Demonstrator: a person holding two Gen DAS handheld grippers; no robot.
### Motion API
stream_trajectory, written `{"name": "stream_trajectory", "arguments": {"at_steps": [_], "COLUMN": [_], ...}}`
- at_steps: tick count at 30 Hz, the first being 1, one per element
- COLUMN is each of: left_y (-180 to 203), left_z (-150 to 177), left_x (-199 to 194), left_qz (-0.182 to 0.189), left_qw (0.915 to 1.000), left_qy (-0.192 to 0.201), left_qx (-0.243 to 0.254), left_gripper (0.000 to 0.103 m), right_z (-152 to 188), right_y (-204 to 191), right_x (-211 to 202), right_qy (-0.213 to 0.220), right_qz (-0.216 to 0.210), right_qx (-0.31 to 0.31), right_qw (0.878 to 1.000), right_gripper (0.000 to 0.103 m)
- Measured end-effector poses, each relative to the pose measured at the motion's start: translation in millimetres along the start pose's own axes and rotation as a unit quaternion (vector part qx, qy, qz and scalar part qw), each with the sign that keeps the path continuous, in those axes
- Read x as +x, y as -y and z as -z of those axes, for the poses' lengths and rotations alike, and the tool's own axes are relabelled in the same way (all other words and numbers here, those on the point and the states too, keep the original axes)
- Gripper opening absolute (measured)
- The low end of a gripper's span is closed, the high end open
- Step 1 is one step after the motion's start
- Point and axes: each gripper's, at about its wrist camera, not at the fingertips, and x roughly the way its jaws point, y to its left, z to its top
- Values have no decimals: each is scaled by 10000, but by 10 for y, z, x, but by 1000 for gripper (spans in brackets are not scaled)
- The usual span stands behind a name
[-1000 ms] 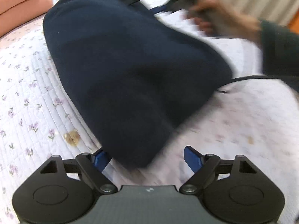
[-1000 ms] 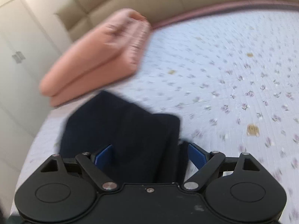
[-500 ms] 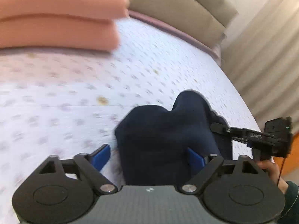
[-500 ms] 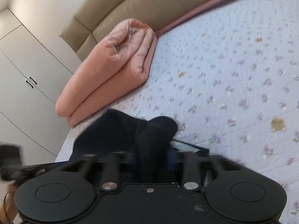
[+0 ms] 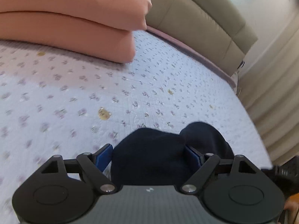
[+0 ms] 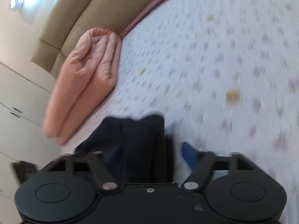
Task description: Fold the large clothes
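The left gripper (image 5: 149,158) has its blue fingers (image 5: 103,155) spread wide, with a bunch of the navy garment (image 5: 155,155) filling the gap between them at 6 o'clock in its view. Whether the pads actually press the cloth I cannot tell; the bundle looks lodged there more than pinched. The folded peach duvet (image 5: 71,24) sits at 11 o'clock on the floral bedspread (image 5: 130,85), near the headboard (image 5: 196,18).

In the right wrist view the right gripper (image 6: 151,155) is also wide apart. The garment (image 6: 134,140) covers its left finger at 7 o'clock, while the right finger (image 6: 188,155) stands bare, apart from the cloth. So this side probably has no real hold.

The risks, as I judge them:
- Neither grip looks firm, so the garment may slide out and fall in a heap.
- Both grippers catch bunched fabric, not a clean edge, so any fold may come out lopsided.
- Blur suggests fast motion; a swing could drag the garment against the duvet (image 6: 84,78).
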Motion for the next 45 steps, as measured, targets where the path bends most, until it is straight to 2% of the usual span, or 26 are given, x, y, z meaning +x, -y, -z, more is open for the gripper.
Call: {"name": "stream_trajectory", "arguments": {"at_steps": [2, 3, 5, 7, 8, 9, 10, 11, 12, 13, 14, 15, 16, 18, 19, 21, 22, 23, 25, 27, 29, 31, 33, 35, 39, 45], "left_y": [-26, -47, -70, -62, -60, -70, -84, -95, -105, -108, -105, -83, -68, -54, -46, 17, 77, 142, 251, 323, 365, 435, 483, 488, 505, 493], "left_z": [41, 79, 208, 401, 505, 600, 653, 692, 717, 728, 738, 752, 771, 800, 823, 875, 918, 956, 1056, 1131, 1169, 1215, 1264, 1319, 1384, 1425], "left_x": [-189, -236, -329, -378, -382, -389, -380, -368, -357, -337, -318, -314, -294, -286, -284, -290, -292, -291, -292, -292, -293, -282, -290, -291, -326, -364], "left_qz": [301, 478, 685, 714, 728, 799, 836, 840, 844, 821, 758, 707, 679, 671, 674, 671, 628, 627, 529, 342, 253, 173, 68, 68, 25, 55], "left_qw": [9995, 9985, 9958, 9924, 9907, 9895, 9889, 9887, 9890, 9892, 9894, 9898, 9899, 9896, 9894, 9882, 9881, 9869, 9848, 9852, 9847, 9816, 9792, 9778, 9753, 9739], "left_qy": [-102, -235, -595, -980, -1119, -1187, -1215, -1241, -1218, -1218, -1242, -1232, -1215, -1250, -1278, -1360, -1364, -1407, -1492, -1458, -1518, -1673, -1701, -1788, -1799, -1815], "left_qx": [70, 82, 106, 233, 260, 215, 157, 91, 23, 0, 41, 142, 253, 242, 155, 196, 346, 479, 713, 834, 820, 905, 1109, 1095, 1279, 1358], "left_gripper": [85, 88, 93, 94, 95, 97, 98, 99, 101, 102, 103, 103, 103, 103, 103, 103, 103, 103, 103, 103, 103, 103, 103, 103, 103, 103], "right_z": [131, 196, 375, 534, 609, 665, 708, 726, 728, 733, 739, 752, 777, 792, 806, 808, 779, 744, 753, 775, 867, 996, 1091, 1165, 1352, 1336], "right_y": [-30, -64, -166, -229, -262, -313, -381, -440, -439, -413, -391, -362, -286, 27, 140, 176, 160, 121, -4, -202, -418, -556, -612, -639, -586, -290], "right_x": [-122, -171, -253, -236, -245, -307, -401, -532, -665, -768, -829, -843, -825, -736, -729, -816, -880, -920, -1087, -1077, -930, -785, -660, -539, -424, -551], "right_qy": [-435, -591, -867, -1247, -1349, -1178, -844, -513, -216, 10, 165, 218, 157, -226, -267, 113, 275, 437, 714, 345, -253, -655, -855, -968, -1057, -1037], "right_qz": [-309, -316, -92, 52, -8, -16, 6, -48, -169, -194, -49, 287, 482, 449, 367, 533, 584, 602, 489, 230, 300, 430, 546, 716, 1387, 1485], "right_qx": [132, 61, -255, -340, -354, -506, -796, -1085, -1062, -977, -1066, -1293, -1356, -767, -480, -327, -315, -259, -243, -650, -1194, -1600, -1867, -2114, -2764, -2414], "right_qw": [9985, 9977, 9959, 9916, 9902, 9917, 9933, 9928, 9940, 9950, 9941, 9909, 9895, 9958, 9978, 9980, 9974, 9969, 9960, 9970, 9921, 9840, 9772, 9700, 9451, 9534], "right_gripper": [88, 89, 90, 93, 86, 69, 16, 16, 13, 3, 3, 3, 3, 4, 11, 41, 88, 103, 102, 102, 102, 102, 102, 102, 102, 102]}}
